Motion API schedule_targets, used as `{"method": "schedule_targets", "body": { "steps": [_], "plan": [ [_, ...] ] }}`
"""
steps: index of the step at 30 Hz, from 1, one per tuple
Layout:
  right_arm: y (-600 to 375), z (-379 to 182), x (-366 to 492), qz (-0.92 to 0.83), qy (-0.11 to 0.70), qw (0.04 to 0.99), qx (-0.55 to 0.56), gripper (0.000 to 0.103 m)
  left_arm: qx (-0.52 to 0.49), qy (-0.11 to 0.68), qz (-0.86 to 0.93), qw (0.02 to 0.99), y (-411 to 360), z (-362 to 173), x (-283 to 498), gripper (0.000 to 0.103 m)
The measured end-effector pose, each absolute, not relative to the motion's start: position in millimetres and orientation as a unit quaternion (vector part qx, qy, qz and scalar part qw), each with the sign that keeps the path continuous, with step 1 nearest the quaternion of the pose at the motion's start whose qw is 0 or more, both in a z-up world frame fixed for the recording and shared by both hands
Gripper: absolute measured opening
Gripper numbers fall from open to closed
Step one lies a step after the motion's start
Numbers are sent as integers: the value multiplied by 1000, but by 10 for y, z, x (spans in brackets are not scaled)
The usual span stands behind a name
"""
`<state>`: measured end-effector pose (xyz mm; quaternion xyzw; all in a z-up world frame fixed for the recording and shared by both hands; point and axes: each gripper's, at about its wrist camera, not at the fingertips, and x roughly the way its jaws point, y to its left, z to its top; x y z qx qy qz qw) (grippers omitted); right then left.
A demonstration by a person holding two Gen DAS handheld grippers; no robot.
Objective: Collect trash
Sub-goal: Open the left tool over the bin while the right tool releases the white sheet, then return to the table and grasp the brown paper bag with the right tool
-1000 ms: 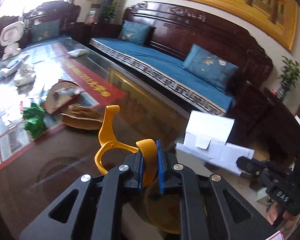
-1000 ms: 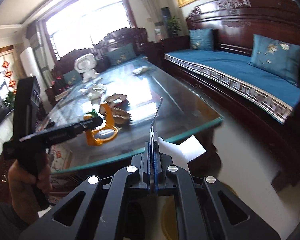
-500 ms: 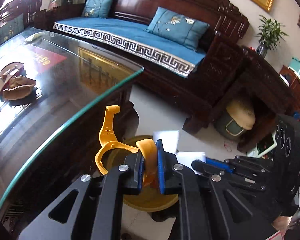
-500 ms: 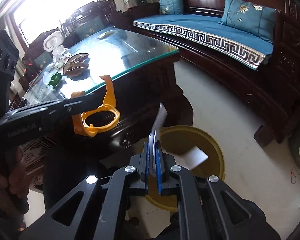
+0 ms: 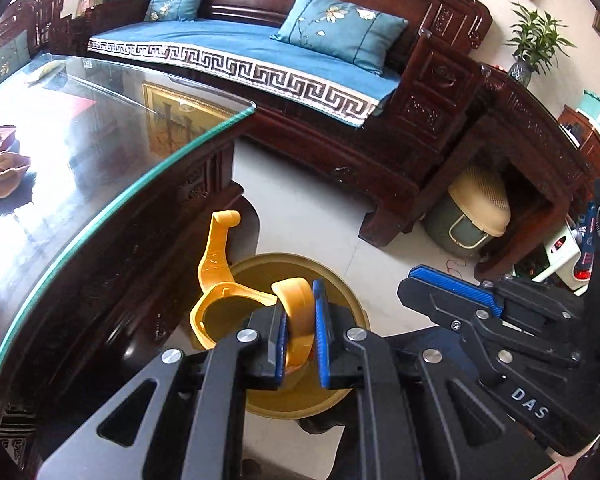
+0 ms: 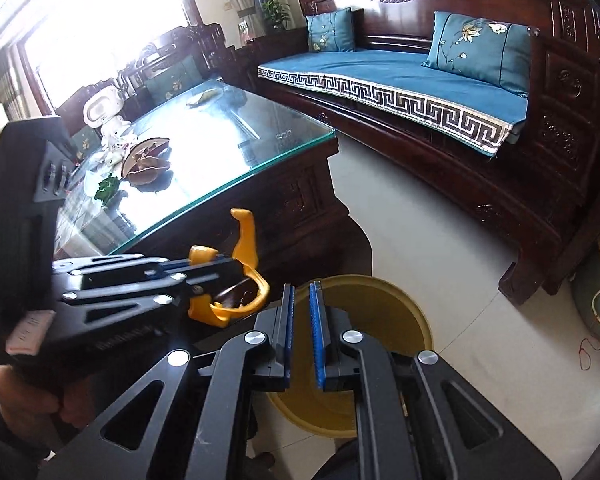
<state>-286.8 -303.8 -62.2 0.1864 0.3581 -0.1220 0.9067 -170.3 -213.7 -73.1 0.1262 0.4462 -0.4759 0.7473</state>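
Note:
My left gripper (image 5: 300, 308) is shut on a yellow plastic ring with a hook arm (image 5: 216, 248) and holds it above the round yellow bin (image 5: 292, 258) on the floor. The right wrist view shows that gripper (image 6: 220, 268) at the left with the yellow piece (image 6: 246, 240) sticking out of it. My right gripper (image 6: 302, 300) hangs over the bin's rim (image 6: 400, 304). Its blue pads (image 6: 315, 320) stand slightly apart with nothing between them. No white paper is in sight. The right gripper (image 5: 440, 276) also shows at the right of the left wrist view.
The glass-topped dark wood table (image 5: 100, 160) ends just left of the bin, with leaf-shaped dishes (image 6: 148, 164) and a green scrap (image 6: 107, 190) on it. A wooden bench with blue cushions (image 6: 400, 76) lines the far side. A beige-lidded basket (image 5: 472, 216) sits under a side table.
Both grippers swung off the table and down over the yellow bin. The white paper has left the right gripper, whose pads now stand a little apart. The left still grips the yellow piece.

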Motion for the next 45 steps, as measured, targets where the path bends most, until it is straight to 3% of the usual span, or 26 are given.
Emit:
{"method": "schedule_targets", "body": {
  "steps": [15, 17, 20, 27, 34, 45],
  "plan": [
    [-3248, -543, -2944, -153, 344, 909, 182, 9, 154, 455, -500, 721, -2582, -925, -1842, 18],
    [-3275, -536, -2950, -156, 342, 908, 182, 9, 158, 446, -502, 724, -2619, -902, -1859, 30],
    [-3294, -520, -2950, -159, 340, 909, 181, 9, 158, 438, -503, 728, -2636, -865, -1871, 38],
    [-3237, -454, -2875, -150, 338, 913, 172, 9, 150, 431, -497, 738, -2580, -801, -1814, 39],
    [-2965, -312, -2581, -100, 324, 929, 149, 9, 113, 416, -452, 781, -2138, -634, -1573, 40],
    [-2237, -36, -1610, 16, 294, 950, 106, 9, 32, 386, -305, 870, -904, -348, -854, 62]
  ]
}}
